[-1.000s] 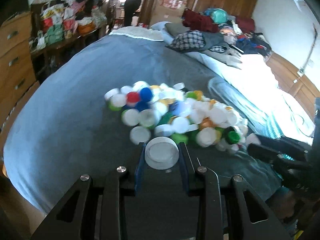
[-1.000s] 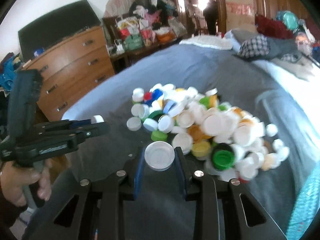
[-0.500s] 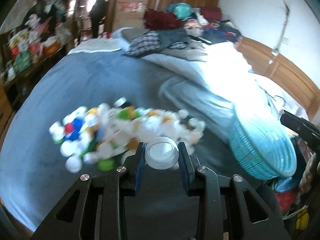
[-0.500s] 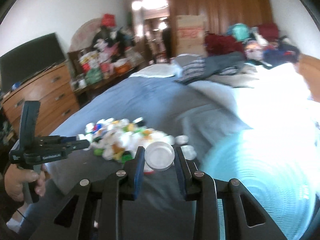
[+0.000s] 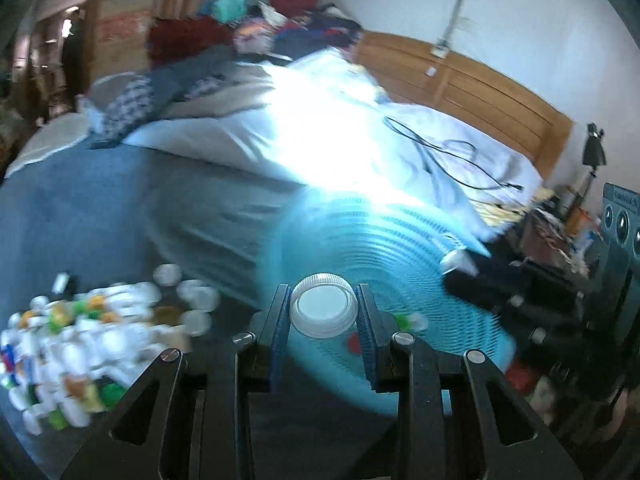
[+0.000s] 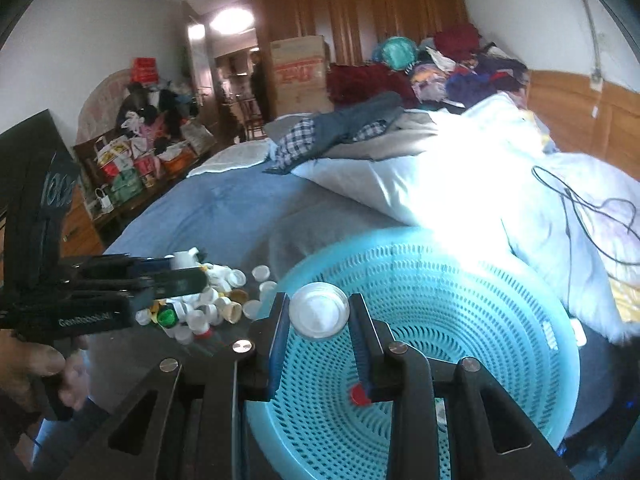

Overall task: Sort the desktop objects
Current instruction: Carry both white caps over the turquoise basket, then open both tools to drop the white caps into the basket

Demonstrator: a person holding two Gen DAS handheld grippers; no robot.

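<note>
Only readable bit is "GenRobot.AI" in white on the side of the left gripper (image 6: 188, 266); the cardboard box's (image 6: 302, 72) red print is too blurry.

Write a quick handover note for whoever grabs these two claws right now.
Left claw: shut on a ribbed white cap, over the turquoise basket.
Right claw: shut on a clear lid, also over the basket.
Done: at least a red cap already lies in the basket.
Left: release both, then go on sorting the cap pile on the grey blanket.
</note>
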